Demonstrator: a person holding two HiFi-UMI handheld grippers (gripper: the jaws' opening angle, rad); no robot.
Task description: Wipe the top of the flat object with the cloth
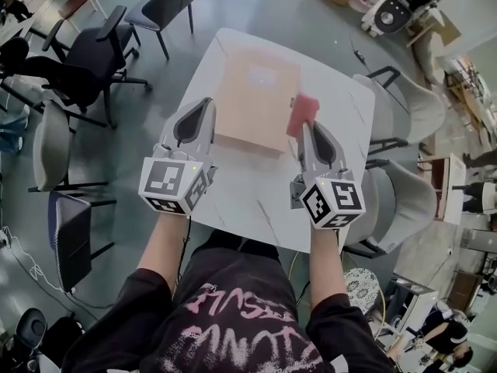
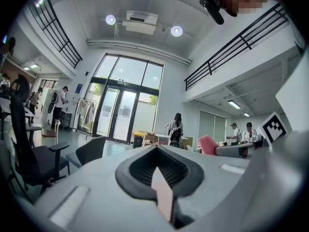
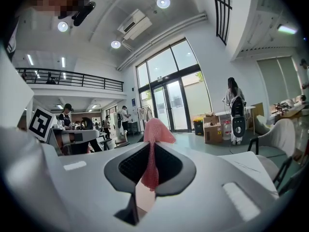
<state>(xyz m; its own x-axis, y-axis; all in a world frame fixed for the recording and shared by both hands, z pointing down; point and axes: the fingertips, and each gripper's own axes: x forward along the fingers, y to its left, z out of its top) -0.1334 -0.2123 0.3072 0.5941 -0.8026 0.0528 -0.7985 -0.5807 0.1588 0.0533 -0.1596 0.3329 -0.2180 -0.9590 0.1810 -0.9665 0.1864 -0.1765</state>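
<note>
I hold two hand-held grippers low in frame. The left hand-held gripper [image 1: 206, 104] is clenched on nothing, and the right hand-held gripper [image 1: 304, 125] pinches one pink, mesh-textured cloth [image 1: 302, 112]. Beyond, at centre, one flat rectangular tan board [image 1: 255, 99] lies on one white rounded desk [image 1: 233, 200], with the cloth at its right edge.
</note>
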